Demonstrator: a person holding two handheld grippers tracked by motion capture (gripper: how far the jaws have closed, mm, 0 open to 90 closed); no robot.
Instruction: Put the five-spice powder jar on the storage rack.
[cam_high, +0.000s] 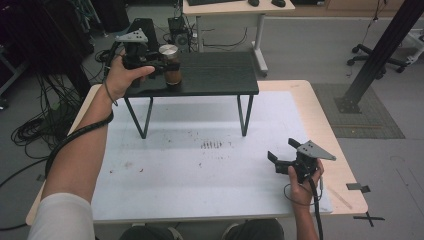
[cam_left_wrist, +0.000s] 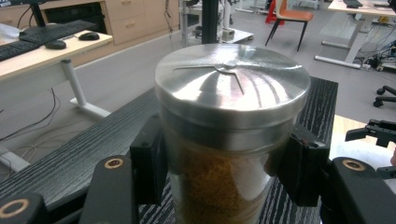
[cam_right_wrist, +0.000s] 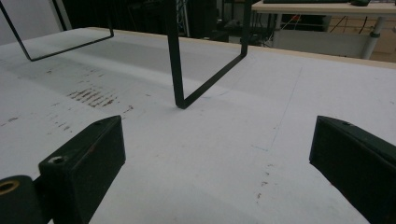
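A clear jar (cam_high: 172, 65) with a shiny metal lid and brown powder inside stands on the left part of a small black raised shelf (cam_high: 215, 75). My left gripper (cam_high: 165, 65) is shut on the jar, one jaw on each side of its body. In the left gripper view the jar (cam_left_wrist: 224, 154) stands upright between the jaws, its lid (cam_left_wrist: 232, 79) just above them. My right gripper (cam_high: 281, 154) is held low over the white mat (cam_high: 200, 165) at the front right, open, with nothing between its jaws. The right gripper view shows bare mat (cam_right_wrist: 219, 154) between them.
The shelf stands on thin black wire legs (cam_high: 244, 117), one of them (cam_right_wrist: 175, 60) ahead of the right gripper. Brown stains (cam_high: 211, 145) mark the mat's middle. A light desk (cam_high: 225, 7) stands behind the table and cables (cam_high: 30, 130) lie on the floor at the left.
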